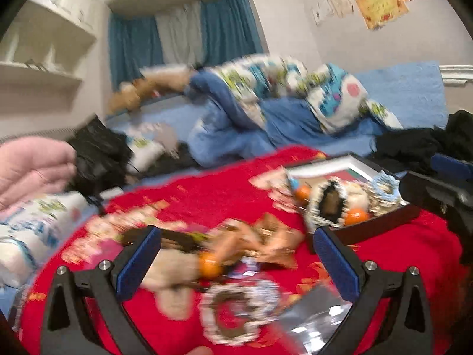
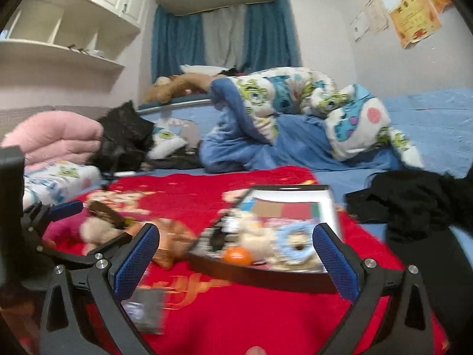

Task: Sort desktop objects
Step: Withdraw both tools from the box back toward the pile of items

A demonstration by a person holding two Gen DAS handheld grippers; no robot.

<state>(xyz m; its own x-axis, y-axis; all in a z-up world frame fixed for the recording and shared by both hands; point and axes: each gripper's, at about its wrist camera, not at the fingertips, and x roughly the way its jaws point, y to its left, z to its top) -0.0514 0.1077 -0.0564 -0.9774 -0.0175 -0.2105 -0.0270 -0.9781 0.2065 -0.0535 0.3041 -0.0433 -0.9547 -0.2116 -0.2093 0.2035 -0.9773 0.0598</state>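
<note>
Motion blur smears the loose pile [image 1: 236,251] between your left fingers; you cannot separate its pieces; the frilled ring [image 1: 236,310] is blurred too; the silvery packet [image 1: 316,322] is partly hidden behind a finger; in the right wrist view the tray's [image 2: 266,275] contents smear together; its right corner is hidden.

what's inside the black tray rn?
The tray holds an orange ball, a cream plush, a blue ring and a striped piece, over a colour-block liner. Anything beneath them is hidden, and blur limits detail.
</note>
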